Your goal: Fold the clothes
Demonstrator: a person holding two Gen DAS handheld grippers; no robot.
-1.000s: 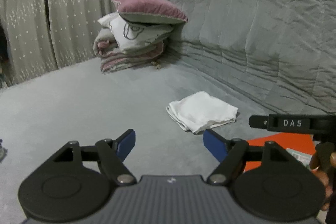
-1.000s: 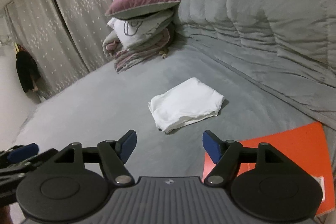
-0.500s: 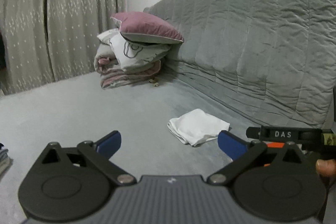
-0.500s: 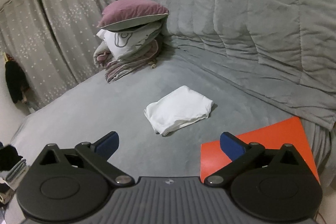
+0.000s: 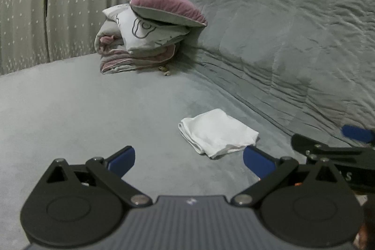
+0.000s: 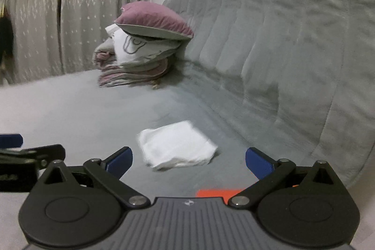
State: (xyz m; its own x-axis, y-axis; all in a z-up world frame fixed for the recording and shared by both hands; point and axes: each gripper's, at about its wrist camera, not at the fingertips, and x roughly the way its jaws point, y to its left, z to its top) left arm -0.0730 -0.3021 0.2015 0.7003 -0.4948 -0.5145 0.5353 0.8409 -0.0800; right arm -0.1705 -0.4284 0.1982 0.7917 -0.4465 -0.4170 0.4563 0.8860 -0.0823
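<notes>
left tongs (image 5: 188, 161): wide apart, nothing between them; jaws have just been opening
right tongs (image 6: 188, 161): wide apart, empty too; also just been opening; their view is blurred
white cloth (image 5: 218, 132): already folded into a small rectangle, lying flat on the grey bed (image 5: 82, 114), near the quilted backrest (image 5: 293, 43) on the right; neither tongs touch it
key relation: cloth lies ahead of both tongs, just beyond the tips. From the left tongs it sits ahead and to the right; from the right tongs it sits almost centred, slightly left (image 6: 175, 147). Right hand looks better lined up
long axis: runs from near-left to far-right, roughly along the backrest
folded edge: layered fold faces near-left, toward the tongs
orange sheet (image 6: 218, 193): flat on the bed under the right tongs, apart from the cloth
pillow pile (image 5: 150, 29): far end of bed, well apart
task stage: this piece looks done, judging by its tidy shape; no other loose garment in view
</notes>
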